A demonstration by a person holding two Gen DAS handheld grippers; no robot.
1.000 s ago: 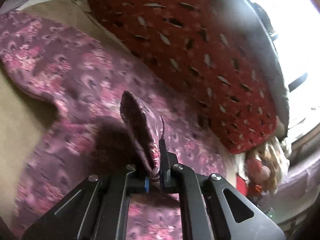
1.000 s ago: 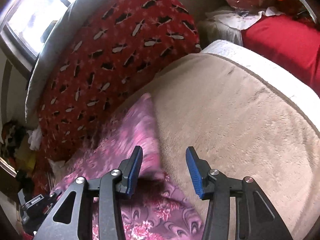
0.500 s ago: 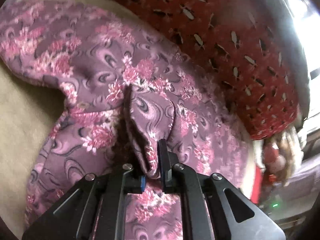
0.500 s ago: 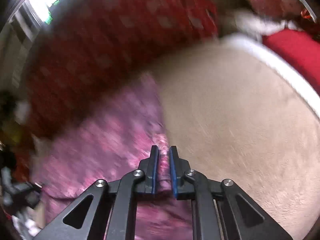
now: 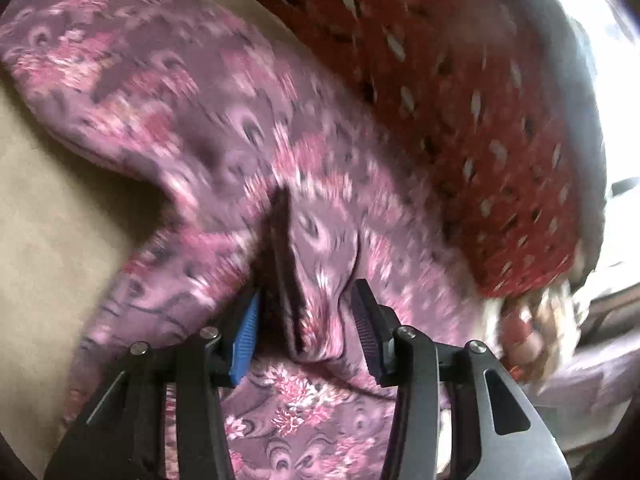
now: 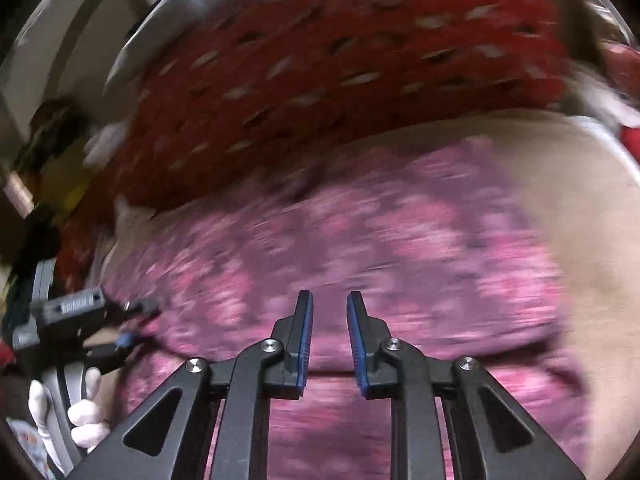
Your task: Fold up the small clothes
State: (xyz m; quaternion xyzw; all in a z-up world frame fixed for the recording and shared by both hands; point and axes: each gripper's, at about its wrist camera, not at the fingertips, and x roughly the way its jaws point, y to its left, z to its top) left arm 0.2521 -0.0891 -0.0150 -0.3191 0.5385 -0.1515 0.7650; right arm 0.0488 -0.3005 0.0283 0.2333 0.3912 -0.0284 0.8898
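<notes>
One garment (image 5: 224,128), two open-jawed grippers.

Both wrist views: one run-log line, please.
left claw: open, astride raised fold | right claw: open, empty | floral garment: on beige bedding

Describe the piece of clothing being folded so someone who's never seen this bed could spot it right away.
Start at the big red patterned blanket heaped along the back of the beige bed cover. Lying on the beige cover right against it is the garment, with a raised pleat between the open left gripper fingers. It alone is purple with pink flowers and swirls.
</notes>
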